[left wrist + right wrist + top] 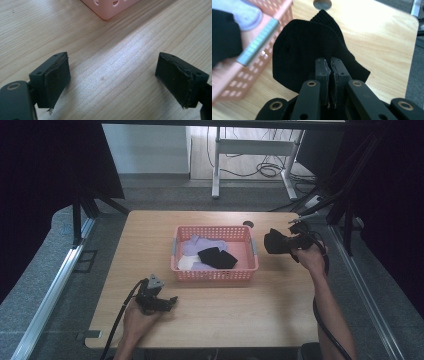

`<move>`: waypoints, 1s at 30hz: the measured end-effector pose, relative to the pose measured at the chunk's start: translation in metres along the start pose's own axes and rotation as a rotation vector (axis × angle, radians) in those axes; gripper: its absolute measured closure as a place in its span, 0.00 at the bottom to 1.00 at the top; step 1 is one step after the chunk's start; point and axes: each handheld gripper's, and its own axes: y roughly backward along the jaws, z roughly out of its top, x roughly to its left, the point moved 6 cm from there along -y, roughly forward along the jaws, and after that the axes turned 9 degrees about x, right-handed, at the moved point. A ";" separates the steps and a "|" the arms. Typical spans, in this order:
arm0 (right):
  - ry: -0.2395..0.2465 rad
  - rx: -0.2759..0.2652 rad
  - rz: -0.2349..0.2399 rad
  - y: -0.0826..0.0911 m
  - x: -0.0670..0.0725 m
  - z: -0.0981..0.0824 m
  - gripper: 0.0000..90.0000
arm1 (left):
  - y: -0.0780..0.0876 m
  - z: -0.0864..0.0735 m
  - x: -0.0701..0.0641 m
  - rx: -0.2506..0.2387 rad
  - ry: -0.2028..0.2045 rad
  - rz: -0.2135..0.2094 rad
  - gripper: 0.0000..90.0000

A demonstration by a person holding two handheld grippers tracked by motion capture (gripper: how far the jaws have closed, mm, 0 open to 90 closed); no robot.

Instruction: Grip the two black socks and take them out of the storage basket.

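Note:
My right gripper (330,65) is shut on a black sock (307,52), which hangs in the air just right of the pink basket (215,274); in the high view the sock (275,241) dangles from the right gripper (287,243) over the table's right side. Inside the basket lie another black sock (217,257), lilac socks (200,243) and a white one (186,263). My left gripper (170,301) rests low over the table near the front left, its jaws wide apart with nothing between them (111,78), only bare wood.
The wooden table (215,315) has a dark round grommet (248,224) behind the basket. The basket's corner (108,7) is just ahead of my left gripper. Black curtains and stand legs flank the table, and a white desk frame with cables stands beyond.

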 end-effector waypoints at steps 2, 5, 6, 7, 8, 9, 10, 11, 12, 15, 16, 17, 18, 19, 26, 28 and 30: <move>-0.007 0.015 0.004 -0.010 0.001 -0.005 0.94 | 0.000 0.000 0.000 -0.003 0.003 -0.001 0.14; -0.015 0.040 0.019 -0.028 0.003 -0.013 0.94 | 0.000 0.000 0.000 -0.003 0.004 -0.001 0.14; -0.015 0.040 0.019 -0.028 0.003 -0.013 0.94 | 0.000 0.000 0.000 -0.003 0.004 -0.001 0.14; -0.012 0.046 0.017 -0.031 0.003 -0.015 0.94 | 0.000 0.000 0.000 -0.003 0.004 0.000 0.14; -0.013 0.061 0.018 -0.037 0.004 -0.018 0.94 | 0.000 0.000 0.000 -0.003 0.004 0.000 0.14; -0.014 0.069 0.021 -0.041 0.005 -0.020 0.94 | 0.000 0.000 0.000 -0.003 0.004 0.000 0.14; -0.010 0.079 0.025 -0.045 0.006 -0.022 0.93 | 0.000 0.000 0.000 -0.003 0.004 0.000 0.14; -0.005 0.091 0.029 -0.049 0.007 -0.024 0.93 | 0.000 0.000 0.000 -0.003 0.004 0.000 0.14; 0.003 0.113 0.038 -0.054 0.010 -0.028 0.89 | 0.000 0.000 0.000 -0.003 0.004 0.000 0.14; 0.005 0.115 0.040 -0.055 0.011 -0.029 0.83 | 0.000 0.000 0.000 -0.003 0.004 -0.001 0.14; 0.004 0.101 0.035 -0.050 0.011 -0.026 0.75 | 0.000 0.000 0.000 -0.003 0.004 0.000 0.14; 0.004 0.101 0.035 -0.050 0.011 -0.026 0.75 | 0.000 0.000 0.000 -0.003 0.004 0.000 0.14; 0.002 0.091 0.034 -0.047 0.011 -0.024 0.73 | 0.000 0.000 0.000 -0.003 0.004 0.000 0.14; 0.001 0.081 0.034 -0.043 0.011 -0.022 0.71 | 0.000 0.000 0.000 -0.003 0.004 -0.001 0.14; 0.009 0.028 0.051 -0.016 0.016 -0.005 0.54 | 0.000 0.000 0.000 0.001 -0.001 0.000 0.14; 0.015 0.015 0.060 -0.010 0.020 0.000 0.51 | 0.000 0.000 0.000 0.000 -0.001 0.000 0.14; 0.023 0.002 0.075 -0.004 0.025 0.005 0.49 | 0.000 0.000 0.000 0.000 -0.002 0.000 0.14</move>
